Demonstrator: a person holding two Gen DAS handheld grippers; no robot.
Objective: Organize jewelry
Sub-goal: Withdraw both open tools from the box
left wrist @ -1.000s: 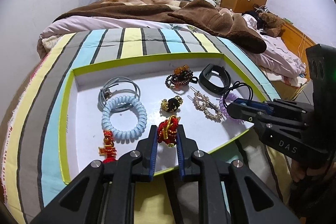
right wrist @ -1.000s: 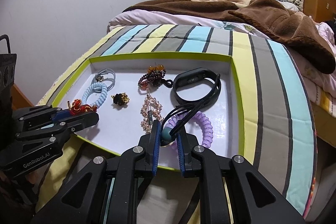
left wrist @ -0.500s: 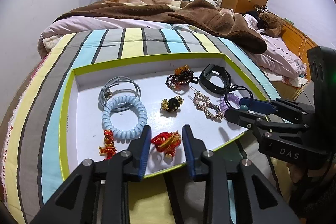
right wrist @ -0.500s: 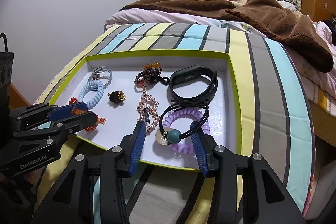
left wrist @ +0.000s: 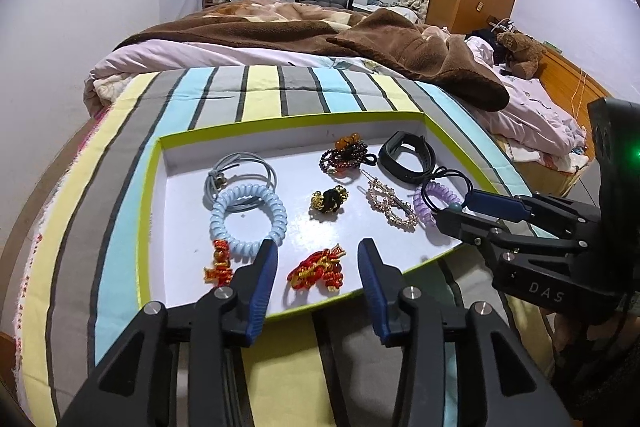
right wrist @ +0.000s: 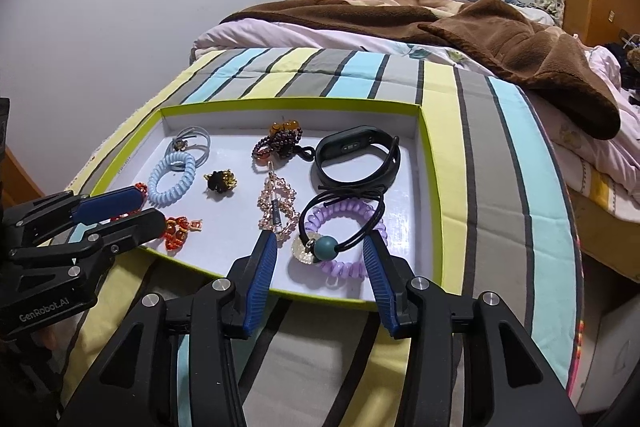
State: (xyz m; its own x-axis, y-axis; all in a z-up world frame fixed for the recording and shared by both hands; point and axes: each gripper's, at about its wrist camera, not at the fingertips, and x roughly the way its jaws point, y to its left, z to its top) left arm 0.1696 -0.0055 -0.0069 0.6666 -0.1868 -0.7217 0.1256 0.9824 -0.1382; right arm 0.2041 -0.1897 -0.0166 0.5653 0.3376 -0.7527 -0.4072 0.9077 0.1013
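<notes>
On striped bedspread [left wrist: 260, 91], tray [left wrist: 280, 123]: red knotted charm [left wrist: 318, 269] dead ahead between wide-spread left gripper [left wrist: 316, 259], black bead-tie [right wrist: 340, 223] likewise before wide, empty right gripper [right wrist: 320, 251].

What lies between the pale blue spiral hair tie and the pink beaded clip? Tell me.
The black and gold charm lies between the pale blue spiral hair tie and the pink beaded clip, clearest in the left wrist view.
</notes>
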